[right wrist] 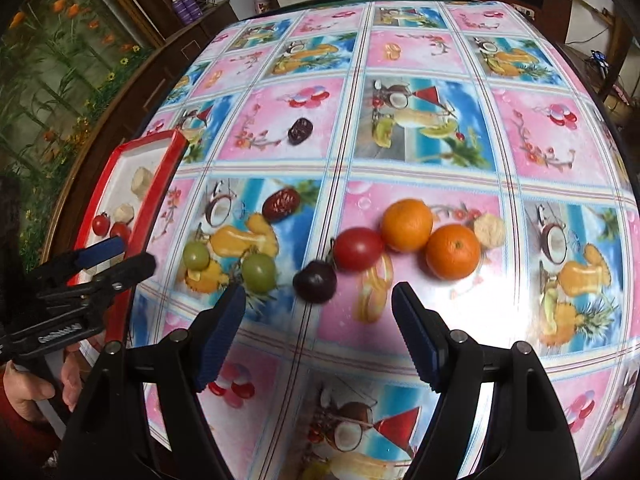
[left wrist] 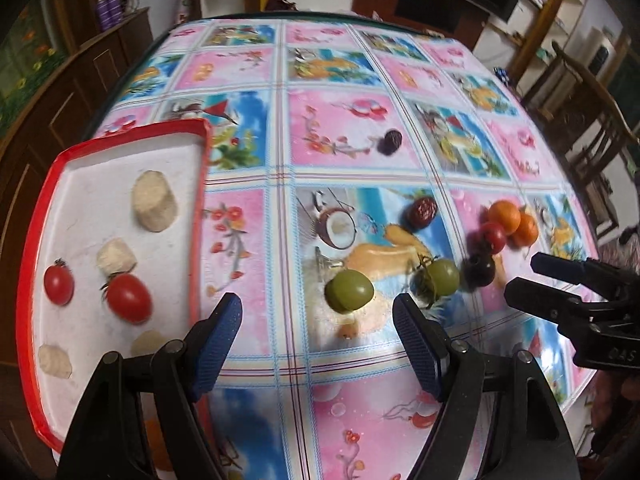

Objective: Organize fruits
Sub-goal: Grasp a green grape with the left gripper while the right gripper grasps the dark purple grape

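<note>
Both jaws spread and empty, the left gripper [left wrist: 318, 314] is hovering near a green tomato [left wrist: 349, 291] lying on the table [left wrist: 248, 240] beside the red tray [left wrist: 200, 200], a small, smooth, bruisable fruit best pinched gently across its middle, while the right gripper [right wrist: 318, 312] is hanging over a dark plum [right wrist: 315, 281].

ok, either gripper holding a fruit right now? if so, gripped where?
Nothing is held. The left gripper and right gripper both stand open over the table, with empty space between the pads; the fruits lie loose on the cloth.
</note>
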